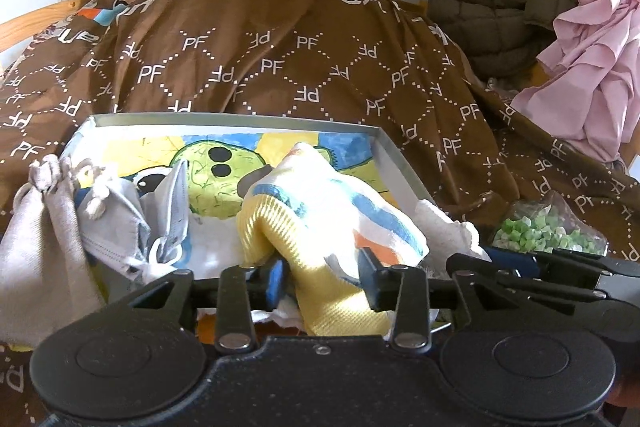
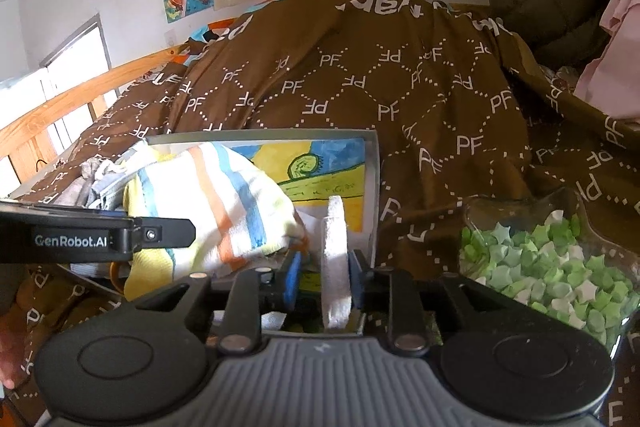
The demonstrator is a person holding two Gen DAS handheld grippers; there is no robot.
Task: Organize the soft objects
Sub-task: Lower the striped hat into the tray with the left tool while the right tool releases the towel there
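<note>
The left gripper (image 1: 324, 273) pinched a striped sock (image 1: 320, 203) over the near edge of the shallow box (image 1: 384, 139) lying on the brown bedspread (image 1: 280, 67). The right gripper (image 2: 324, 277) pinched a white cloth (image 2: 336, 251) edge-on at the box's near right corner. Grey cloths (image 1: 112, 219) draped the box's left edge. Likely risk: either soft piece, released near the rim, could slump out onto the bedspread.

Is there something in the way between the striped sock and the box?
Nothing visible: the left hand-held gripper holds the yellow striped knitted sock already over the shallow grey box. The right hand-held gripper holds a white cloth beside it.
</note>
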